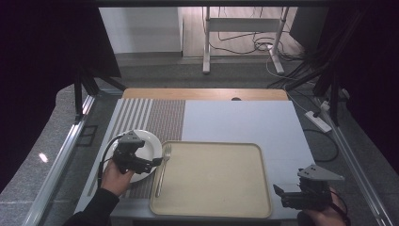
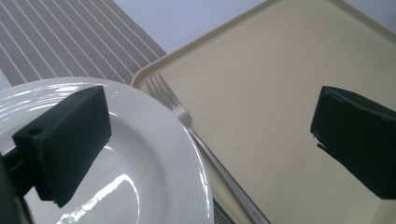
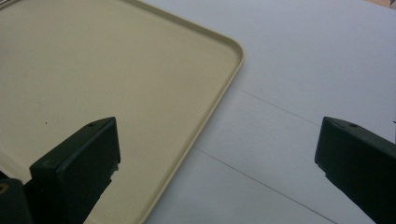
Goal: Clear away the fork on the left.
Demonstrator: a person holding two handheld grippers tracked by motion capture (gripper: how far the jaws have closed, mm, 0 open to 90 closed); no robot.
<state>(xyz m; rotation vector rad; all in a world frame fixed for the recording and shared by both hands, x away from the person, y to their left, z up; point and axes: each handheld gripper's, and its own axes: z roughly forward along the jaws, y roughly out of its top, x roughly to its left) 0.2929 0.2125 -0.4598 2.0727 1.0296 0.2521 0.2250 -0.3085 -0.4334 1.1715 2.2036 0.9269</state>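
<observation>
With its 2 fingers spread over the white plate (image 2: 154,158) at lower left, the left gripper (image 1: 151,162) should drop onto the fork (image 1: 163,168) lying along the tray's (image 1: 216,207) left rim and pinch its handle squarely.

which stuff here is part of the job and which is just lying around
In the job: white plate under the open left hand-held gripper; fork along the tray's left edge; beige tray.

Lying about: striped placemat; power strip on the floor; cables under the far desk.
</observation>
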